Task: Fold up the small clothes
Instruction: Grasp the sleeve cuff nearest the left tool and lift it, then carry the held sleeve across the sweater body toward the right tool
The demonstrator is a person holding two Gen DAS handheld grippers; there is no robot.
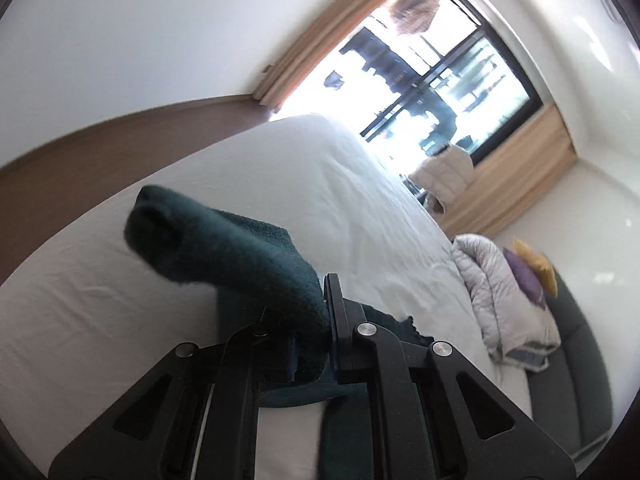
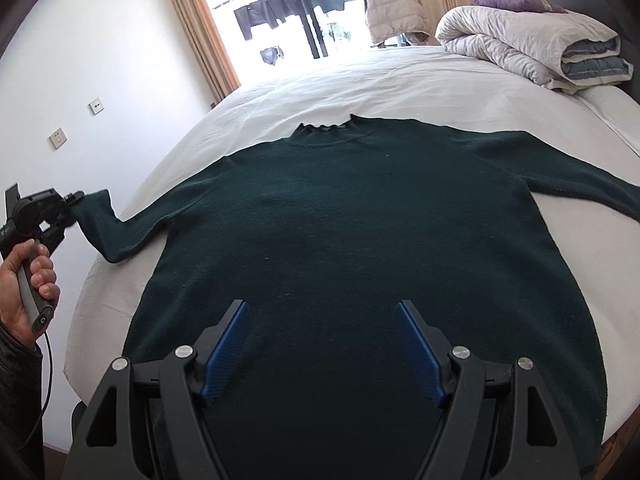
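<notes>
No legible text, labels or numbers.

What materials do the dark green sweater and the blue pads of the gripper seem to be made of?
Sweater: a soft knit, likely wool or fleece; its surface looks matte and fuzzy, and the sleeve shows a nubby texture. Pads: probably rubber or soft plastic; they look matte blue with fine ribs.

Sweater [image 2: 360,248] lies flat on bed [image 2: 400,84], duvet [image 2: 532,44] behind.

Black right claw [image 2: 322,350], blue ribbed pads [image 2: 226,350], silver screws.
</notes>
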